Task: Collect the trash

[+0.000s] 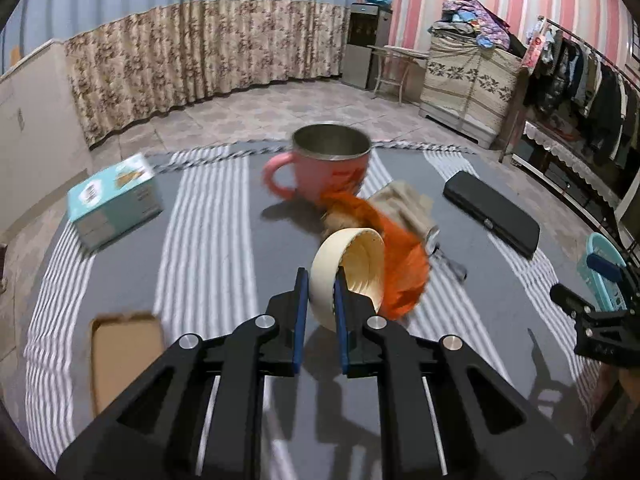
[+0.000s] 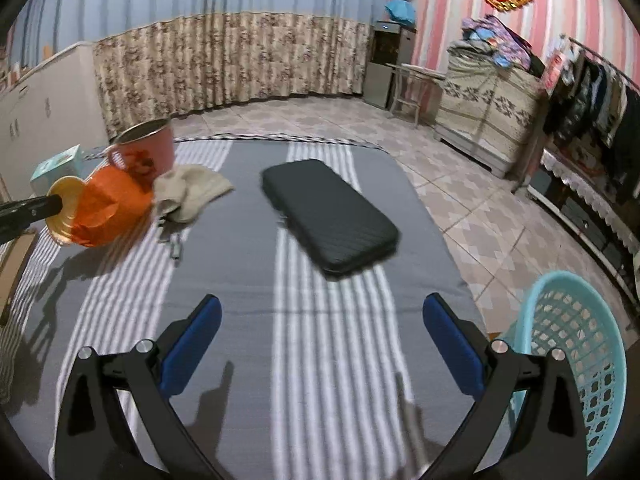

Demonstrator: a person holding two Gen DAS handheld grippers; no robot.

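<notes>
Now the left gripper [image 1: 321, 280] has its fingers clenched on the rim of a cream paper cup [image 1: 347, 276] with orange wrapping, one finger inside and one outside. The cup is lifted, tilted on its side, just in front of the pink mug [image 1: 328, 164]. To the mug's right, the right gripper [image 2: 322, 312] stands released over the striped desk [image 2: 328, 360], beside the teal basket [image 2: 576, 344].

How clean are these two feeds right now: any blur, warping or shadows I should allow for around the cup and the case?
Left wrist view: the paper cup between the left gripper's jaws and the pink mug are motion-smeared; fisheye bends the curtain line. Right wrist view: the black case has soft, smeared edges; jaw shadows fall on the striped cloth; the basket is cut off at the rim.
</notes>
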